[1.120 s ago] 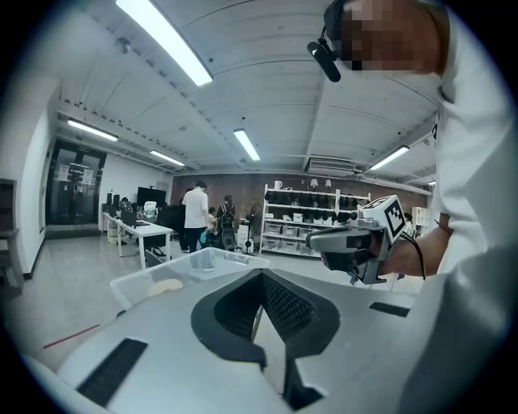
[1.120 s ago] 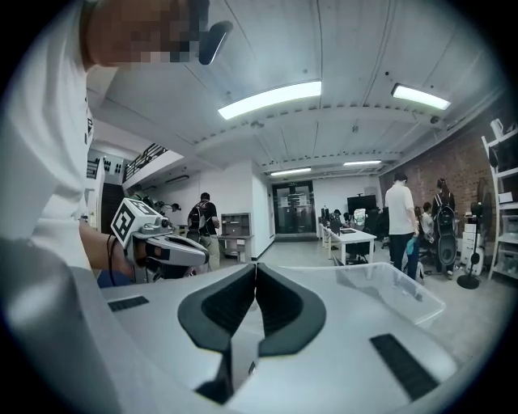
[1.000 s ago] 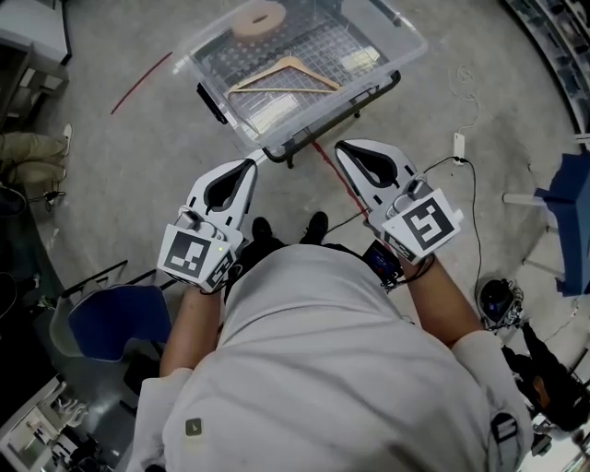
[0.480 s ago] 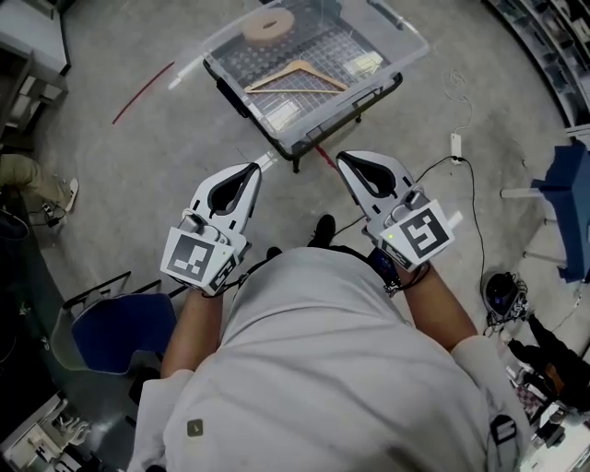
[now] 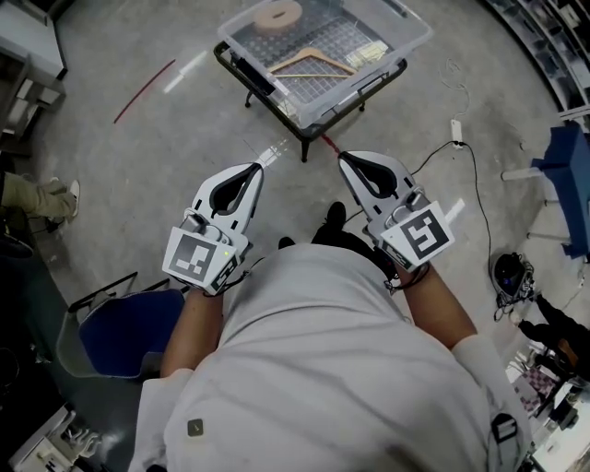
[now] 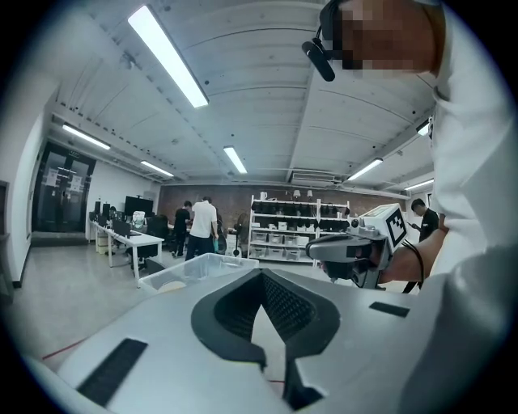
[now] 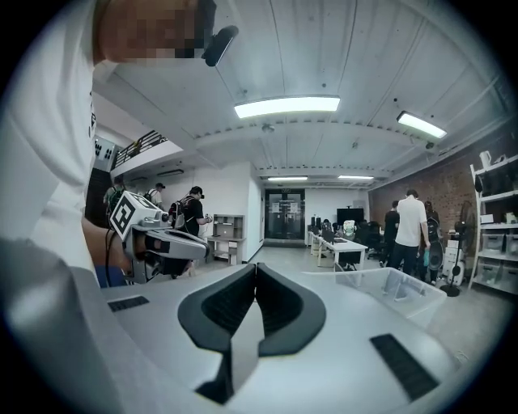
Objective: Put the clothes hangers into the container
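Note:
A clear plastic container [image 5: 371, 79] sits on a black stand at the top of the head view. A wooden clothes hanger [image 5: 313, 63] and a tan tape roll [image 5: 277, 16] lie inside it. My left gripper [image 5: 254, 168] and right gripper [image 5: 343, 159] are held side by side in front of the person's body, well short of the container. Both are shut with nothing between the jaws. The left gripper view shows its own jaws [image 6: 261, 272] meeting, with the container [image 6: 198, 267] beyond. In the right gripper view the jaws [image 7: 255, 267] are pressed together, and the container [image 7: 396, 287] is off to the right.
A blue chair [image 5: 124, 332] stands at the lower left. A red strip [image 5: 143, 90] lies on the floor, cables [image 5: 461, 166] trail at the right, and a dark helmet-like object [image 5: 510, 277] sits beside them. People, desks and shelves [image 6: 295, 230] fill the far room.
The container has slid up and away in the head view as the person and both grippers drew back from it. Both grippers stayed shut and empty.

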